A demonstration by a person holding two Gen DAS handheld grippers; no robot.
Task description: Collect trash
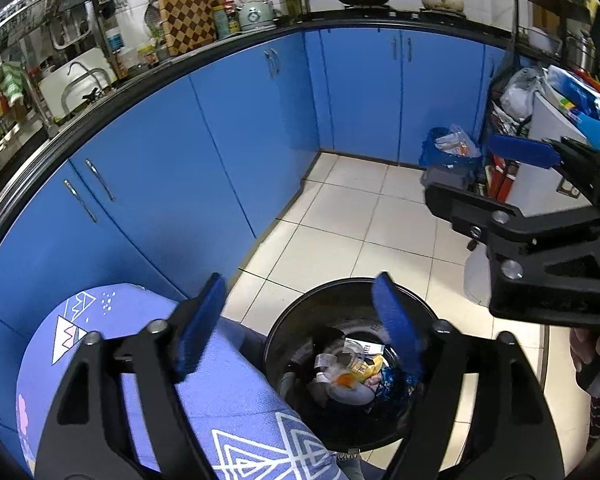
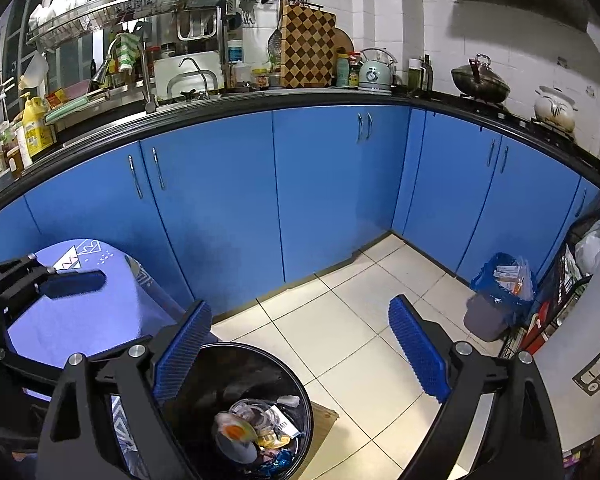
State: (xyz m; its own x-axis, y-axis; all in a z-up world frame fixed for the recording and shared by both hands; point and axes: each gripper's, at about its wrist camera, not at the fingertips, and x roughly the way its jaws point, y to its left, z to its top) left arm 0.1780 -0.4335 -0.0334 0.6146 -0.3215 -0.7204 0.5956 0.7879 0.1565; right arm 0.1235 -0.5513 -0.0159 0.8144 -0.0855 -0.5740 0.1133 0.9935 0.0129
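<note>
Left gripper (image 1: 300, 324) hung wide & empty over black bin (image 1: 428, 312), prob. positioned to drop stuff; wrappers (image 1: 360, 372) lay at bottom. Right-wrist view: right gripper (image 2: 300, 356) also wide, nothing held, bin just below beside purple table (image 2: 100, 320).

The black bin (image 1: 300, 320) looks like glossy plastic, its inner wall throwing back light over crinkly foil and clear plastic trash (image 2: 256, 436). Smooth, shiny floor tiles (image 2: 340, 320) meet satin blue cupboard doors (image 2: 220, 200) with polished metal handles, under a glossy black tabletop (image 2: 260, 98). The round stool (image 1: 228, 392) wears matt printed cloth, and the chequered board (image 2: 308, 46) is wood.
</note>
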